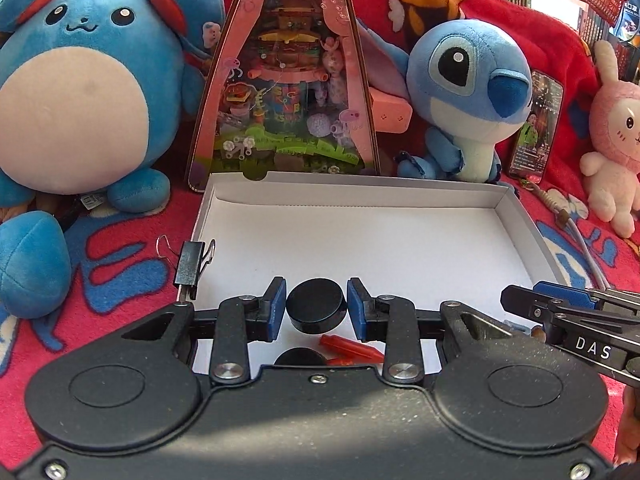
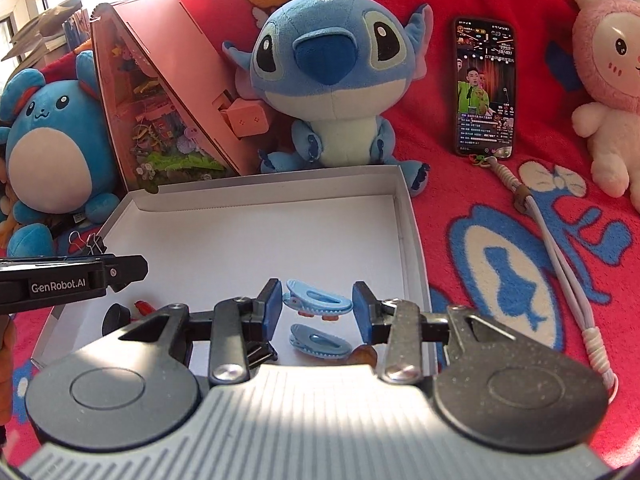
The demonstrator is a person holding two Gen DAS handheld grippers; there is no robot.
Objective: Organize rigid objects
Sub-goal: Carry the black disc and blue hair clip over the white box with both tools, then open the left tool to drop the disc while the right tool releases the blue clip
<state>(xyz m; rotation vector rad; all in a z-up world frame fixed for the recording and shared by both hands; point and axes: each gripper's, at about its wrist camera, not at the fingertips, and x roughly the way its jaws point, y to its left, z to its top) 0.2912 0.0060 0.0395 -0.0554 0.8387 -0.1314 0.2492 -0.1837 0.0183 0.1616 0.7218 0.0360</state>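
A white shallow cardboard box (image 1: pixel 360 196) lies on the red blanket; it also shows in the right wrist view (image 2: pixel 256 184). My left gripper (image 1: pixel 317 307) holds a black round disc (image 1: pixel 317 308) between its blue pads over the box's near part. A second black disc (image 1: pixel 300 358) and red pieces (image 1: pixel 348 350) lie below it. My right gripper (image 2: pixel 316 306) has a blue hair clip (image 2: pixel 318 302) between its pads, small gaps showing. A second blue clip (image 2: pixel 320 342) lies in the box beneath. A black binder clip (image 1: pixel 191 266) sits on the box's left wall.
Plush toys stand behind the box: a blue round one (image 1: pixel 80 92), Stitch (image 2: pixel 332 76), a pink bunny (image 2: pixel 612 80). A pink triangular toy box (image 1: pixel 288 80) stands at the back. A phone (image 2: pixel 485 88) with a cord (image 2: pixel 560 248) lies to the right.
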